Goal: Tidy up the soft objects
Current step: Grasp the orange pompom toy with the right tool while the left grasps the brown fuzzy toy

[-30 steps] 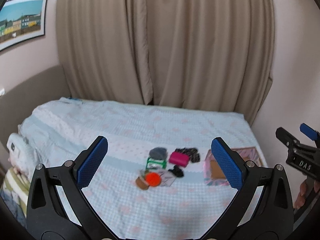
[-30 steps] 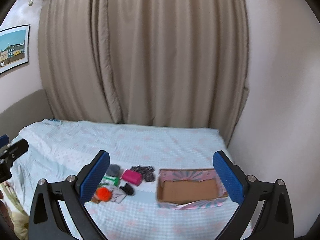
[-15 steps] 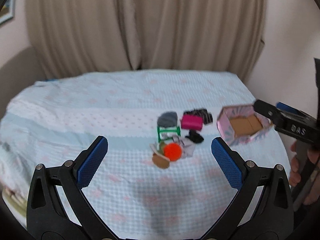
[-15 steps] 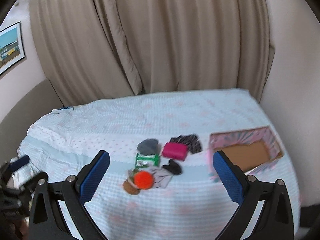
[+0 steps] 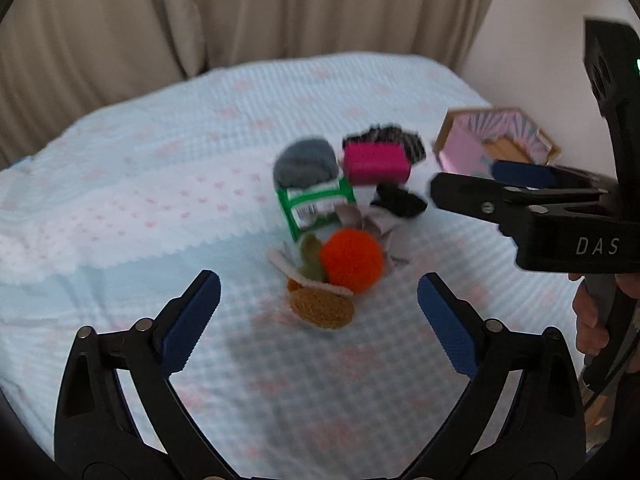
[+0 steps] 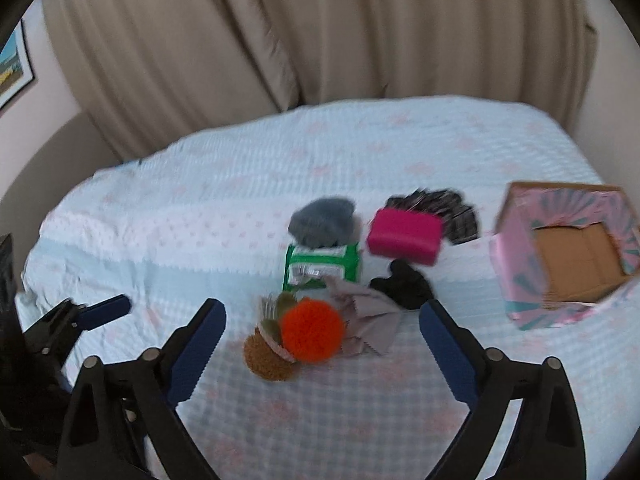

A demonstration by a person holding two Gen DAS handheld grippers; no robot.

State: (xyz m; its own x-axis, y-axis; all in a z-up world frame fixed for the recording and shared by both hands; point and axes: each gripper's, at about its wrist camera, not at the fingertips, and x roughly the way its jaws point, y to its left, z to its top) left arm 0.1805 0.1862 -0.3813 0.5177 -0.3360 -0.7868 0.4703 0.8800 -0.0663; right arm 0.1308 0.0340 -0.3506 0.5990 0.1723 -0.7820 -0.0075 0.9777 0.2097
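A pile of soft things lies mid-bed: an orange pom-pom [image 5: 350, 266] [image 6: 312, 334] on a brown knitted piece [image 5: 322, 306] [image 6: 266, 354], a green packet [image 5: 316, 206] [image 6: 322, 266], a grey knit [image 5: 306, 164] [image 6: 322, 222], a pink pouch [image 5: 376, 164] [image 6: 404, 236], a black item [image 5: 398, 200] [image 6: 404, 288], a striped dark cloth [image 6: 448, 210] and a grey cloth [image 6: 368, 318]. An open pink box [image 5: 460, 148] [image 6: 516, 276] stands to the right. My left gripper [image 5: 318, 324] and right gripper [image 6: 322, 348] are both open and empty, just short of the pile.
The pale blue bedspread [image 5: 160, 200] [image 6: 200, 200] covers the bed. Beige curtains [image 5: 280, 12] [image 6: 320, 32] hang behind it. A wall [image 5: 532, 40] runs close along the bed's right side. A picture [image 6: 14, 68] hangs at the left.
Both grippers have moved forward and down toward the pile, which now looks much larger. Both stay open. The right gripper has come in beside the left view.
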